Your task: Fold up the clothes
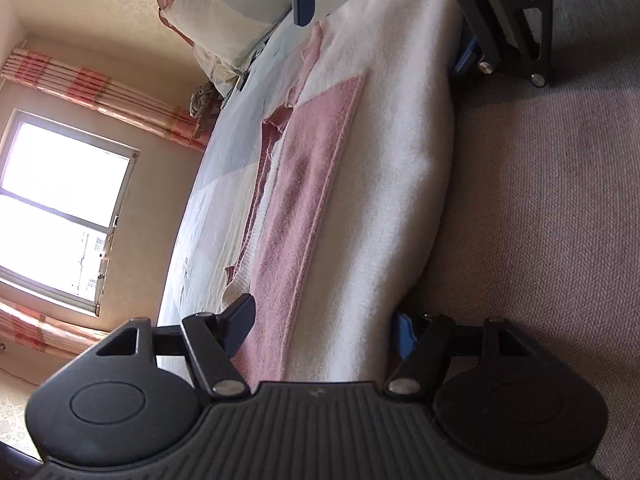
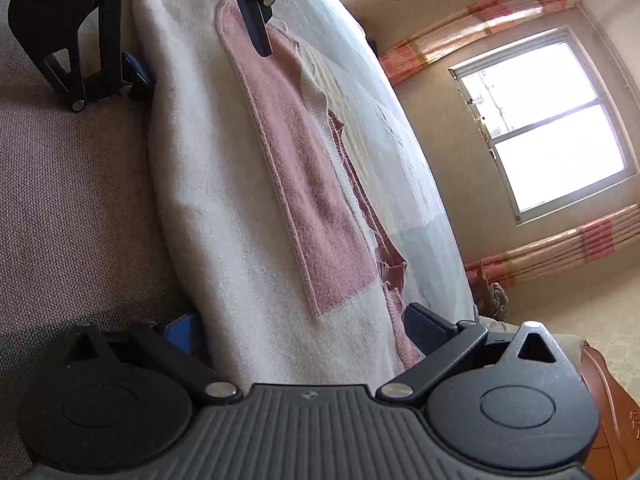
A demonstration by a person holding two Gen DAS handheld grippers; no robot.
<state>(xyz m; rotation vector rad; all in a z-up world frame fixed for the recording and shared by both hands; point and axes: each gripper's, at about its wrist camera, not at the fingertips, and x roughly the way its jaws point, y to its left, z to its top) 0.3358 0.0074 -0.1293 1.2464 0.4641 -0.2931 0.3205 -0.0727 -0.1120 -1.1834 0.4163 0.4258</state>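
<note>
Sweater, cream with a pink panel, lies lengthwise on the bed, its near side draped at the bed's edge. We hold 2 grippers at opposite ends of the sweater: the left gripper and the right gripper both stand wide apart around the fabric, clamping nothing. We judge they straddle the ends so both can pinch together and keep the fold square.

One sweater, two hand-held grippers, one pillow, one window.
</note>
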